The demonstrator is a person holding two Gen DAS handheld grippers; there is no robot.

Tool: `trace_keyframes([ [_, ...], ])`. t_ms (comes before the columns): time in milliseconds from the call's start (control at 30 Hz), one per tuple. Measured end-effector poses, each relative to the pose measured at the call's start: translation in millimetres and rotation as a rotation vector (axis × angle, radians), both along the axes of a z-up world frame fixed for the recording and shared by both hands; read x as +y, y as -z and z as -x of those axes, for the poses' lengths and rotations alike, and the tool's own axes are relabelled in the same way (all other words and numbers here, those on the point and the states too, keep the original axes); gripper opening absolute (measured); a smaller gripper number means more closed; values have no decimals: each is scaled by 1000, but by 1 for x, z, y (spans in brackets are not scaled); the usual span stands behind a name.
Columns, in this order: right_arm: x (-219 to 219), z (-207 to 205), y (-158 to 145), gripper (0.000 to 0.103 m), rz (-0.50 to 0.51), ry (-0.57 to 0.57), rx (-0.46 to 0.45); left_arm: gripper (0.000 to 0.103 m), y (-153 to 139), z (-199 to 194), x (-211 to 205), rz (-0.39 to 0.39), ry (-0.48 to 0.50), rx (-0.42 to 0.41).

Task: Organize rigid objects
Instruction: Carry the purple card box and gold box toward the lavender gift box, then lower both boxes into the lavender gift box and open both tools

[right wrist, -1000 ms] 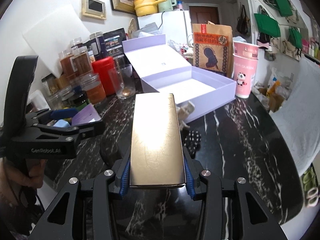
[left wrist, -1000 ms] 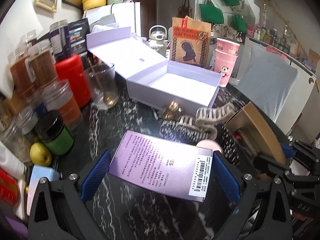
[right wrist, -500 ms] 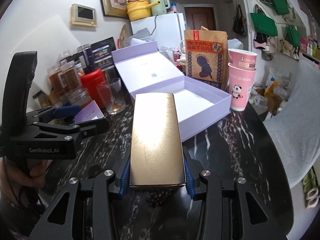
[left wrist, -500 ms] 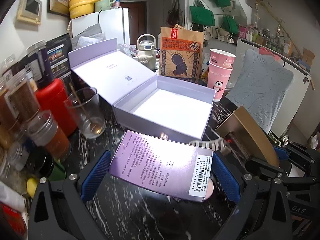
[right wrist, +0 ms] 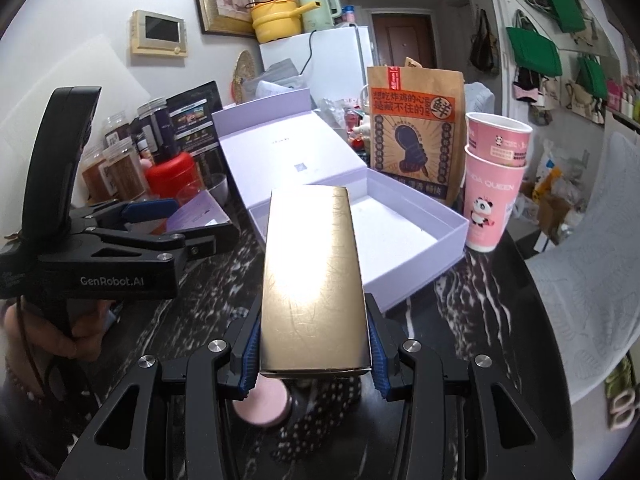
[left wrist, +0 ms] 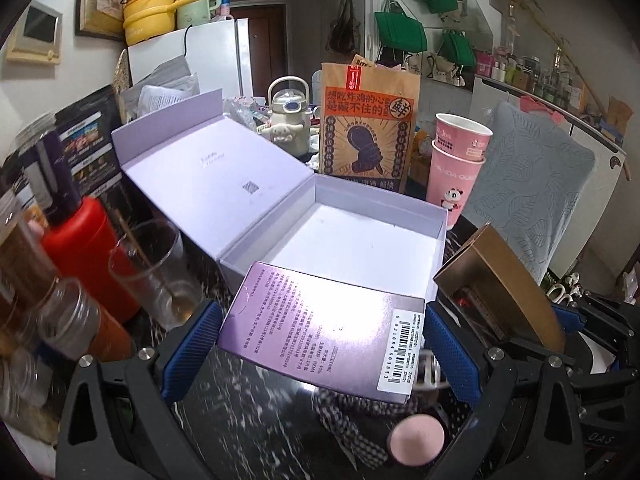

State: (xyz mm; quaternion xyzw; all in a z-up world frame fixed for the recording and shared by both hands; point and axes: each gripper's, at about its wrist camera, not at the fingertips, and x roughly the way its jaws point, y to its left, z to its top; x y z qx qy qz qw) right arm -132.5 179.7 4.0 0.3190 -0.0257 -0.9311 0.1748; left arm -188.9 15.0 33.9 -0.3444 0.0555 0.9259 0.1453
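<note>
My left gripper point(left wrist: 320, 344) is shut on a flat purple box point(left wrist: 324, 324) with a barcode label, held above the table at the near edge of the open lilac gift box point(left wrist: 360, 236). My right gripper point(right wrist: 314, 348) is shut on a long gold box point(right wrist: 314, 280), also held above the table, its far end reaching over the lilac gift box's point(right wrist: 404, 232) near wall. The gold box also shows at the right of the left wrist view point(left wrist: 500, 280). The left gripper with the purple box shows at the left of the right wrist view point(right wrist: 132, 236).
A drinking glass point(left wrist: 156, 272), a red canister point(left wrist: 84, 252) and spice jars point(left wrist: 68, 320) stand left of the gift box. A brown paper bag point(left wrist: 368, 120) and stacked pink cups point(left wrist: 456, 164) stand behind it. A pink round item point(left wrist: 416, 440) and checked fabric point(left wrist: 352, 424) lie below the grippers.
Both grippers have risen and moved forward toward the gift box with their boxes. The hair clips have dropped out of view beneath them.
</note>
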Motion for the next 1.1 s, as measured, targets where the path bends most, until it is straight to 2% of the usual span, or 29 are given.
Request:
trace_keyframes([
  [633, 21, 74, -22, 43, -20, 8, 16, 101, -16, 74, 29, 5, 101, -6],
  [800, 23, 97, -21, 43, -42, 9, 14, 101, -12, 96, 39, 15, 116, -8],
  [1100, 22, 137, -13, 43, -60, -6, -4, 101, 6, 135, 44, 19, 121, -63],
])
